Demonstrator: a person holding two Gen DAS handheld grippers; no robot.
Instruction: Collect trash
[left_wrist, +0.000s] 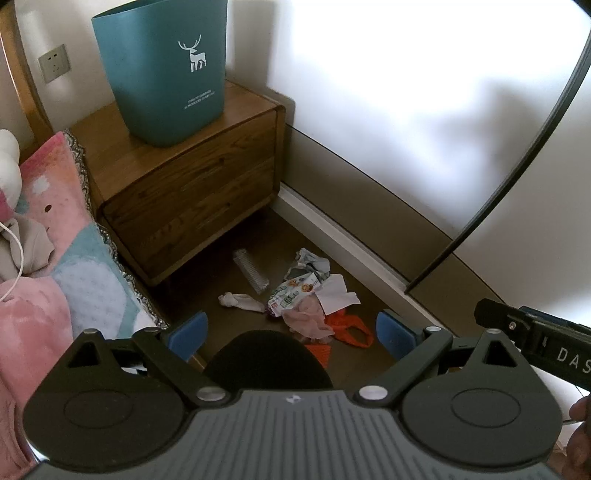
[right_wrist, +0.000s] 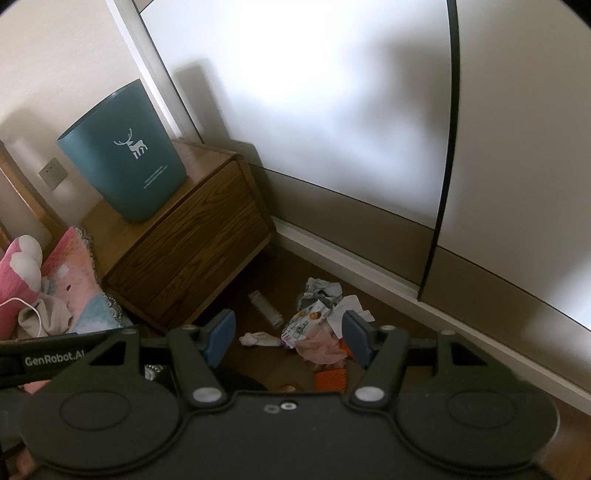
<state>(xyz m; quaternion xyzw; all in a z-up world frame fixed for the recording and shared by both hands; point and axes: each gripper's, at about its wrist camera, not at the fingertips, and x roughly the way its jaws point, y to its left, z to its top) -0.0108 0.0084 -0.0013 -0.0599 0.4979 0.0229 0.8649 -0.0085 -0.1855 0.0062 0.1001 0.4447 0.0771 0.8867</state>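
Hovering above the floor, we have both claws spread wide and empty: the left claw (left_wrist: 290, 332) and the right claw (right_wrist: 288, 341) each frame the litter between their blue pads, touching nothing. This looks like the approach before a first pick; nothing is collected yet, as far as we can judge.

Nearest to us lie an orange bag (left_wrist: 351, 328) and a pink crumpled wrapper (left_wrist: 308, 317). Just beyond them is a printed snack packet (left_wrist: 291, 291), with a white tissue wad (left_wrist: 238, 300) to its left and a sheet of white paper (left_wrist: 338, 293) to its right. Farther still are a clear ribbed plastic piece (left_wrist: 251, 269) and a crumpled grey-white wad (left_wrist: 312, 263).

Beyond the pile, the teal bin (left_wrist: 166, 70) stands upright on the wooden nightstand (left_wrist: 192, 192), far left.

Next we should lower one claw over a single piece, probably the pink wrapper, close on it, then lift it up to the bin.
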